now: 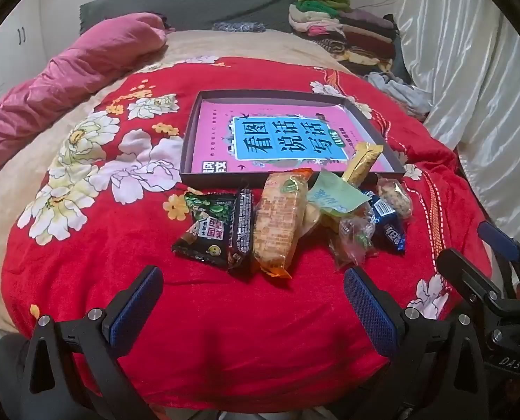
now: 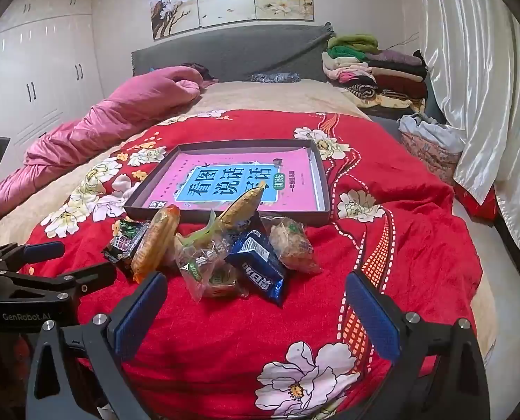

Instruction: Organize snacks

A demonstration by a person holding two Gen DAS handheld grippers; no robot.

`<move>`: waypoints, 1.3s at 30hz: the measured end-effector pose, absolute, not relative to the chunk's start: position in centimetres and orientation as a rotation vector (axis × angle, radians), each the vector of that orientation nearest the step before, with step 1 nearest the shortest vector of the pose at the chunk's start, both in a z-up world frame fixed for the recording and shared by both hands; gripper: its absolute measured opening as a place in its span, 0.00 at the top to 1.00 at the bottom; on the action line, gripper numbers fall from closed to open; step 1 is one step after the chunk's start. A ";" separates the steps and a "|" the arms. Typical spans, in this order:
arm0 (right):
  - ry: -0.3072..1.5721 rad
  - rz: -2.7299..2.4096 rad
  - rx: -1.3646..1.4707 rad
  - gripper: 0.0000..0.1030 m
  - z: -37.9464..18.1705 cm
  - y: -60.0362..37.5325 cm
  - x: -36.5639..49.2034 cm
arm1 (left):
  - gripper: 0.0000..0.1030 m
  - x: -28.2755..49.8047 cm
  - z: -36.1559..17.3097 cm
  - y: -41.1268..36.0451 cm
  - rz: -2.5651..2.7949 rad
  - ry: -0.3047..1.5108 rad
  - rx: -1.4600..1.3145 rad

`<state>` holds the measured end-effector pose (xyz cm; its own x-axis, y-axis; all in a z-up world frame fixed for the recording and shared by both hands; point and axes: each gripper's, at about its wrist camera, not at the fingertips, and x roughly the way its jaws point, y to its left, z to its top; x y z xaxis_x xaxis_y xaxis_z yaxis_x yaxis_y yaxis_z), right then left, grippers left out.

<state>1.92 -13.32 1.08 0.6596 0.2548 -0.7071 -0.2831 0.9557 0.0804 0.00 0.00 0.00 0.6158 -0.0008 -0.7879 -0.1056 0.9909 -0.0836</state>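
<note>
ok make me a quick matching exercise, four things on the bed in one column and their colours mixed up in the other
Things:
1. blanket
2. cookie pack
3. box
4. snack bar

Colours:
A. gold
B. dark, with a pink book inside
C. red with flowers
D. blue

Pairs: 1-C, 2-D, 3-B, 4-A

Even indoor light, soft shadows; sheen on curtain point(image 2: 476, 80) at right; strong fisheye bending, dark corners; far background perhaps slightly soft.
</note>
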 end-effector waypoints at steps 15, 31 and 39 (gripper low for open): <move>0.797 0.303 -0.037 0.00 1.1 -13.4 2.0 | 0.00 -0.1 0.1 -0.2 0.062 0.908 -0.124; 0.806 0.306 -0.034 0.00 0.9 -13.3 2.1 | 0.00 0.1 0.2 -0.5 0.052 0.909 -0.126; 0.810 0.305 -0.026 0.00 0.7 -13.3 2.3 | 0.00 0.1 0.2 -0.9 0.048 0.900 -0.123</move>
<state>2.34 -13.28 0.71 0.6481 0.2584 -0.7164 -0.2779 0.9561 0.0935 0.10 -0.89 0.23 0.6209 -0.0099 -0.7838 -0.0937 0.9918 -0.0867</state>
